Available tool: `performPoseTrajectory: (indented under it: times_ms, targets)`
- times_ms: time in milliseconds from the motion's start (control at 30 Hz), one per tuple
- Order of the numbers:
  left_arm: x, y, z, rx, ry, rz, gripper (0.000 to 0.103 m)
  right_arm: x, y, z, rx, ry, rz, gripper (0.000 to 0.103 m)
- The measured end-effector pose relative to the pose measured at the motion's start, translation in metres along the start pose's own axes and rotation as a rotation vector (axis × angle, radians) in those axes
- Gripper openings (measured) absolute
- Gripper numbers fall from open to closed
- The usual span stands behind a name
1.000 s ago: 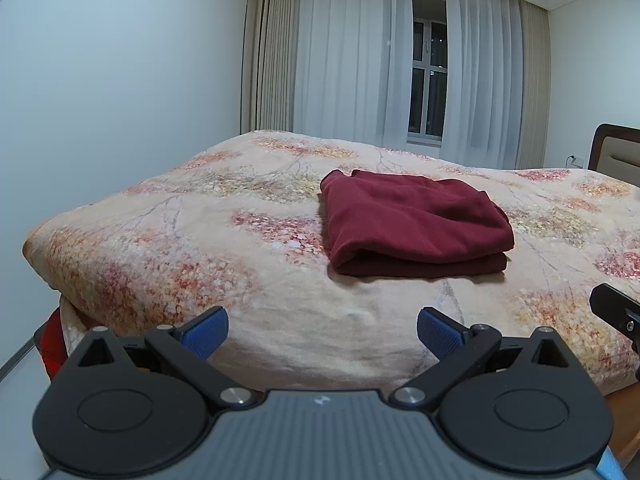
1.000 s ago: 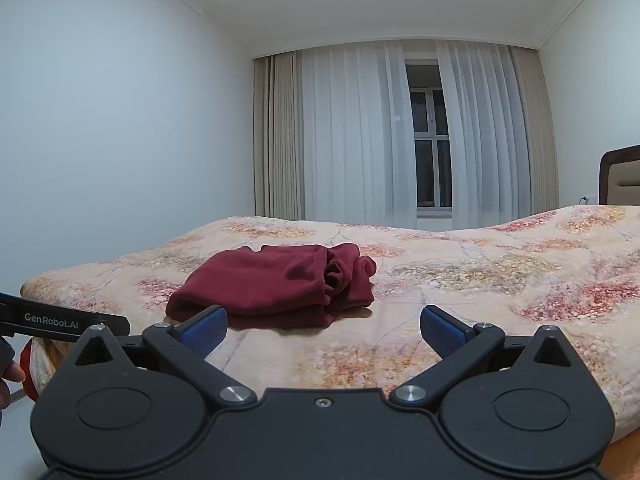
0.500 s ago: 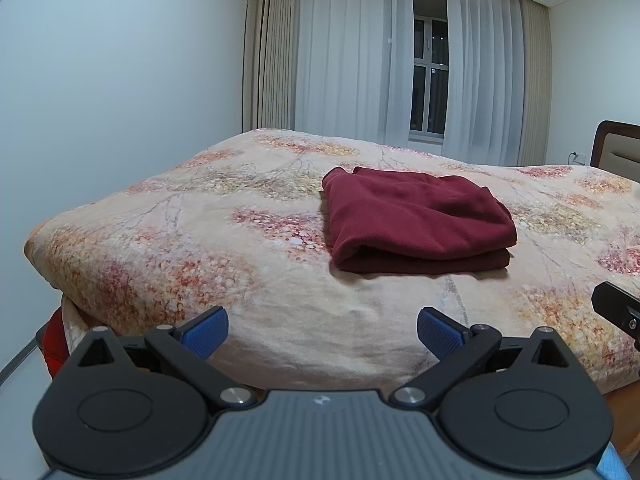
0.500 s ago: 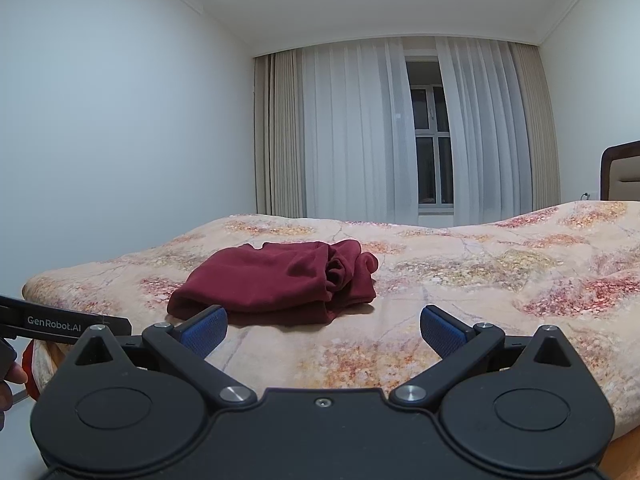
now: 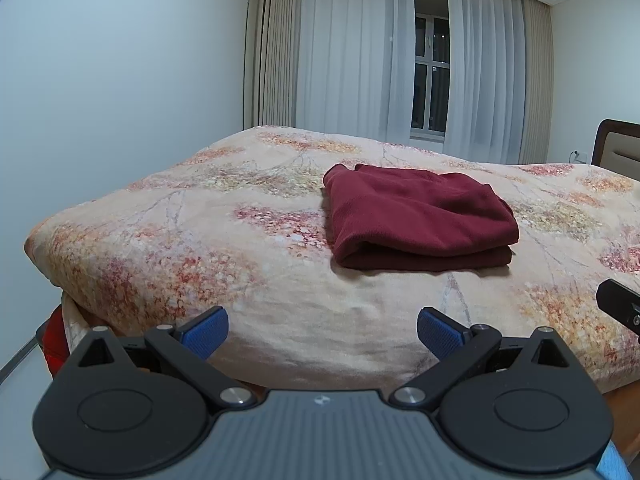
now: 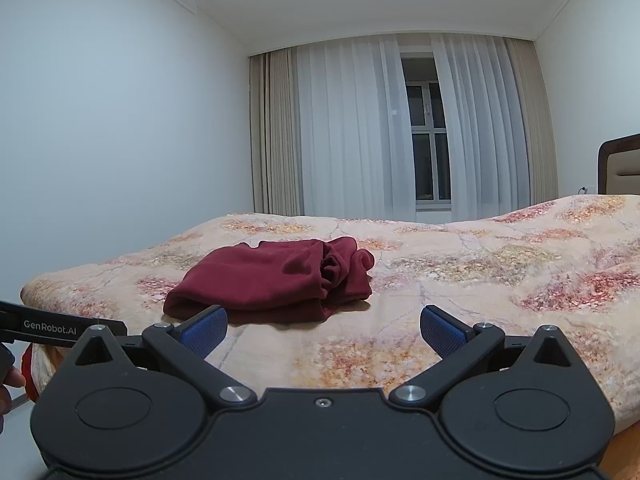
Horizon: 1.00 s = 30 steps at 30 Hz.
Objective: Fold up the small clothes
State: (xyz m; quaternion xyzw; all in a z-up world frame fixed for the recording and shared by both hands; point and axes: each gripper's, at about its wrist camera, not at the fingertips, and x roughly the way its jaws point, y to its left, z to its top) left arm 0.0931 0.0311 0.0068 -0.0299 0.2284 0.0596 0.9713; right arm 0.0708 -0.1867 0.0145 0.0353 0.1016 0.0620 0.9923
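Observation:
A dark red garment (image 5: 416,220) lies folded into a thick rectangle on the floral bedspread (image 5: 224,264), near the bed's left front corner. In the right wrist view the same garment (image 6: 272,284) shows its bunched open end on the right. My left gripper (image 5: 322,332) is open and empty, held off the bed's front edge, short of the garment. My right gripper (image 6: 323,330) is also open and empty, low in front of the bed. The garment lies a little beyond it, to its left. Neither gripper touches the cloth.
The left gripper's body (image 6: 60,326) and a fingertip of a hand (image 6: 10,380) show at the left edge. White curtains (image 5: 360,64) and a dark window (image 5: 430,68) stand behind the bed. A headboard (image 5: 618,148) is at the right. Something red (image 5: 54,340) sits below the bed's left corner.
Both views have drifted slightly lower and back from the bed. The garment has not moved, and both grippers stay open.

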Motion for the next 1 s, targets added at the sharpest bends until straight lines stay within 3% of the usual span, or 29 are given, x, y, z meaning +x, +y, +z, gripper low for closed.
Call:
performPoseTrajectory:
  times_ms: [167, 333, 1000]
  targets:
    - [0.001, -0.0001, -0.0002, -0.001, 0.003, 0.006, 0.103, 0.0013, 0.0004, -0.0011, 0.001, 0.005, -0.001, 0.103]
    - [0.004, -0.0007, -0.0004, -0.012, 0.031, 0.07, 0.103, 0.0033, 0.0017, -0.0015, -0.004, 0.009, 0.0, 0.103]
    - [-0.0005, -0.0065, -0.0074, 0.029, 0.006, 0.052, 0.103, 0.0043, 0.0017, -0.0065, -0.001, 0.017, 0.003, 0.103]
